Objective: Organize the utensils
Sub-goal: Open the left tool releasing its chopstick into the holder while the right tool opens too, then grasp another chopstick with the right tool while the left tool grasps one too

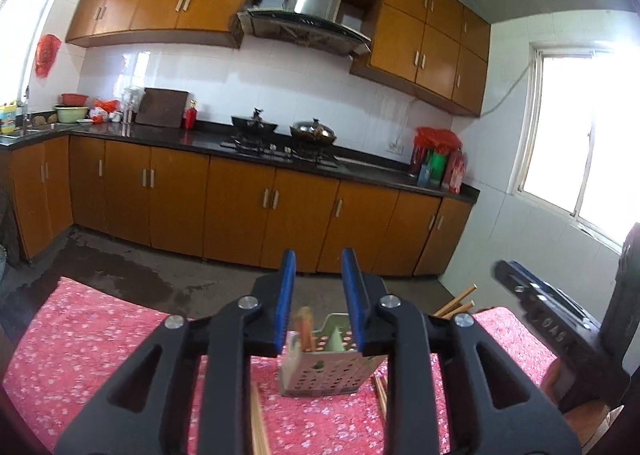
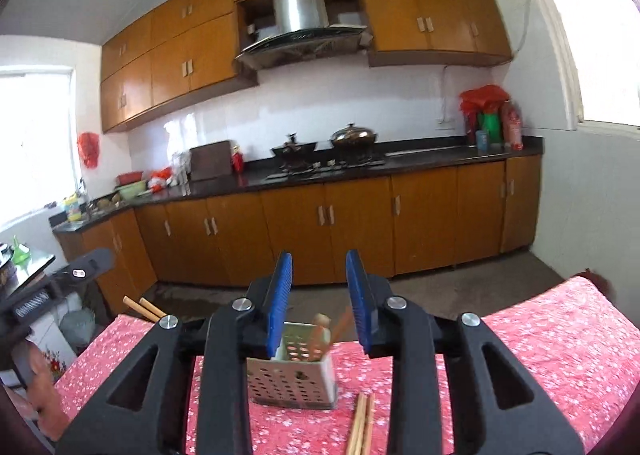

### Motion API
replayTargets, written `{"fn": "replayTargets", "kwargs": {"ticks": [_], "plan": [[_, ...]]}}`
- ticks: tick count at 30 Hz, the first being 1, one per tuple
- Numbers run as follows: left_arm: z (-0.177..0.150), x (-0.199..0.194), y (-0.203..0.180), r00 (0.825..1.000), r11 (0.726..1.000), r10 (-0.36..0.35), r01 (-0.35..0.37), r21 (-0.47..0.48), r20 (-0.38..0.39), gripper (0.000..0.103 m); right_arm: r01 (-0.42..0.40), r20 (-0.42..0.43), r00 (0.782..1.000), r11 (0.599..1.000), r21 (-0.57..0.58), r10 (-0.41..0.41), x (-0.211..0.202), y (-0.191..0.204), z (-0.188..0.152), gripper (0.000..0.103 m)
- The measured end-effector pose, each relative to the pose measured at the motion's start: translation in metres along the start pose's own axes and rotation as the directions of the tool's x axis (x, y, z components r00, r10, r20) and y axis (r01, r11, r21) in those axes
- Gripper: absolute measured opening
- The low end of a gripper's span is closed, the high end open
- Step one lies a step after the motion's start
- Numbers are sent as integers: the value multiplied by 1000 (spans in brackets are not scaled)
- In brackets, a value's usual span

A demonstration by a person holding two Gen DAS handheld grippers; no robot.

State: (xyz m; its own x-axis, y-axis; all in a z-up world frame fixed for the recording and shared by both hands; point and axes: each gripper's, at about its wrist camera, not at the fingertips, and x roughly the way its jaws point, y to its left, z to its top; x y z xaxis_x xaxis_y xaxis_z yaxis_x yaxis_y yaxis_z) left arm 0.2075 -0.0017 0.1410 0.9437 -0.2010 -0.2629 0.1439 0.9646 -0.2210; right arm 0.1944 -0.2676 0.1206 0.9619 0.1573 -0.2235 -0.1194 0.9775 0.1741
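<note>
A perforated metal utensil holder (image 1: 328, 369) (image 2: 292, 379) stands on the red floral tablecloth (image 1: 100, 355) (image 2: 552, 343), with wooden utensils upright in it. Loose wooden chopsticks lie on the cloth beside it (image 2: 362, 427) (image 1: 258, 427), and another pair lies at the table's far edge (image 1: 456, 301) (image 2: 144, 307). My left gripper (image 1: 319, 259) is open and empty above and before the holder. My right gripper (image 2: 319, 259) is open and empty, also above and before the holder. The right gripper's body shows at the right in the left wrist view (image 1: 552, 307).
A kitchen lies behind: orange cabinets (image 1: 240, 195), a dark counter with two pots on the stove (image 1: 280, 131), a range hood, windows at both sides. A grey floor separates table and cabinets. A small side table with items stands at left (image 2: 24, 267).
</note>
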Motion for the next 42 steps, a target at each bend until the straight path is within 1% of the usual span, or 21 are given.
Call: {"fn": "replayTargets", "kwargs": {"ticks": [2,5,6,8,9,11,12,13,15,16,19,21,23,24,27,29,36,38,39,40,42], "plan": [[-5,-15,11,999,999,32,-32,0,-4,28,25,-19,1000,999,24,-25,-6,-15,-6,30],[-22,-26,31,994,995,100,-99,12,-42,31,92,-127,988,995,49,-85,-3,-44,-34,30],[-34,-27,41,988,991,136,-135,22,-70,31,110,-187,977,993,49,-99,3,-54,-49,30],[-55,-22,57,977,985,170,-167,29,-131,31,128,-303,947,991,46,-108,16,-67,-79,30],[-68,-17,65,967,983,184,-182,30,-174,31,121,-374,923,991,52,-93,24,-73,-99,28],[-95,-7,78,946,981,195,-194,30,-259,31,85,-473,880,993,77,-38,32,-76,-132,19],[-109,-3,83,934,980,195,-194,31,-298,31,67,-514,858,994,87,-12,35,-76,-147,18],[-119,-2,85,926,980,194,-194,31,-323,30,53,-545,838,994,98,9,36,-73,-162,17],[-144,5,88,905,984,168,-177,13,-391,30,32,-582,812,994,103,34,38,-66,-181,17],[-152,6,88,899,985,158,-170,8,-409,30,23,-601,798,995,95,39,39,-61,-190,17],[-179,10,84,878,990,122,-139,-4,-463,29,9,-632,774,997,75,41,44,-51,-204,17],[-190,12,78,868,992,104,-123,-8,-485,29,12,-645,764,999,50,23,44,-44,-212,17],[-198,14,76,860,993,100,-118,-5,-501,29,32,-651,759,999,13,-16,49,-42,-215,9],[-202,16,75,854,994,93,-113,-7,-511,28,44,-649,760,999,6,-30,49,-44,-216,9],[-207,19,72,844,995,72,-98,-22,-532,24,131,-627,771,991,-19,-114,50,-55,-214,8],[-212,20,69,836,996,56,-85,-28,-546,21,157,-624,772,988,4,-120,51,-63,-213,8],[-227,28,56,810,999,53,-51,20,-584,16,156,-617,776,988,-10,-129,48,-66,-213,8],[-231,30,54,802,997,72,-57,44,-592,16,154,-617,776,988,-10,-127,47,-66,-213,8],[-231,30,53,806,996,83,-60,58,-586,16,153,-617,777,988,-13,-128,47,-66,-213,8],[-232,30,52,804,995,96,-64,76,-587,16,153,-617,776,988,-17,-130,47,-65,-213,8],[-235,32,52,793,992,125,-79,102,-596,14,150,-616,776,988,-27,-135,46,-65,-213,8]]}}
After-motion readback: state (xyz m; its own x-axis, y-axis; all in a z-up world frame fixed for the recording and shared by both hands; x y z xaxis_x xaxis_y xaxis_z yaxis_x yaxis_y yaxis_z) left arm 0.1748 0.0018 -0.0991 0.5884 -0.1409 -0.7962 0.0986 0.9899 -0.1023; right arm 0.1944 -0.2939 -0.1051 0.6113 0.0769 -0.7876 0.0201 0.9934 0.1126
